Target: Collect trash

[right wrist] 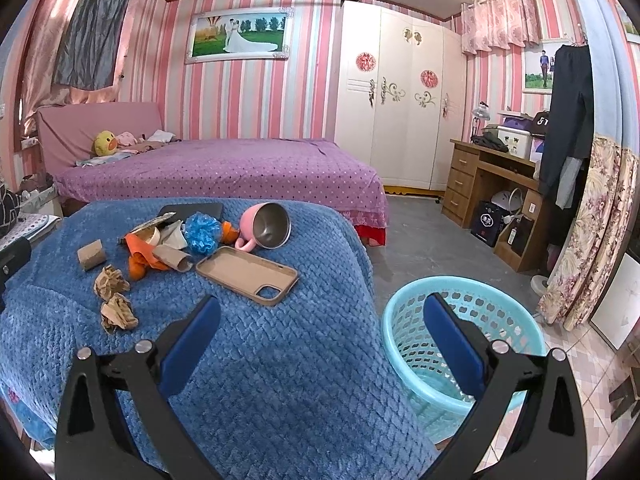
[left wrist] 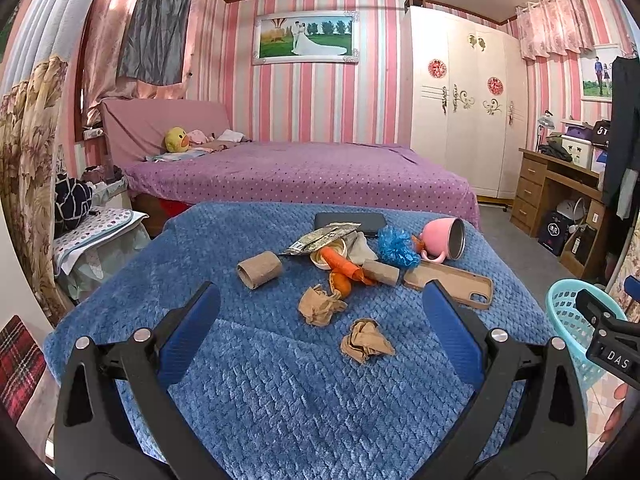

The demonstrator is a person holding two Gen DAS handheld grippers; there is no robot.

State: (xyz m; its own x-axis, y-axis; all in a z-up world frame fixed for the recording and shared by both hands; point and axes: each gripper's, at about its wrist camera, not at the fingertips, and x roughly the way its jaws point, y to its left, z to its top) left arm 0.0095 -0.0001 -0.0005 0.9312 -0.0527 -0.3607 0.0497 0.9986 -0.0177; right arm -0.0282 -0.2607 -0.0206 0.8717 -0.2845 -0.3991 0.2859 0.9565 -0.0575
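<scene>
Trash lies on a blue blanket: two crumpled brown paper balls, two cardboard tubes, orange peel, a foil wrapper and a blue ruffled ball. My left gripper is open, low over the blanket, with the nearer paper ball just ahead between its fingers. My right gripper is open over the blanket's right edge, beside a turquoise basket on the floor. The paper balls lie to its left.
A tipped pink mug, a tan phone case and a dark phone lie among the trash. A purple bed stands behind, a wardrobe and wooden desk at right. Floral curtains hang by the basket.
</scene>
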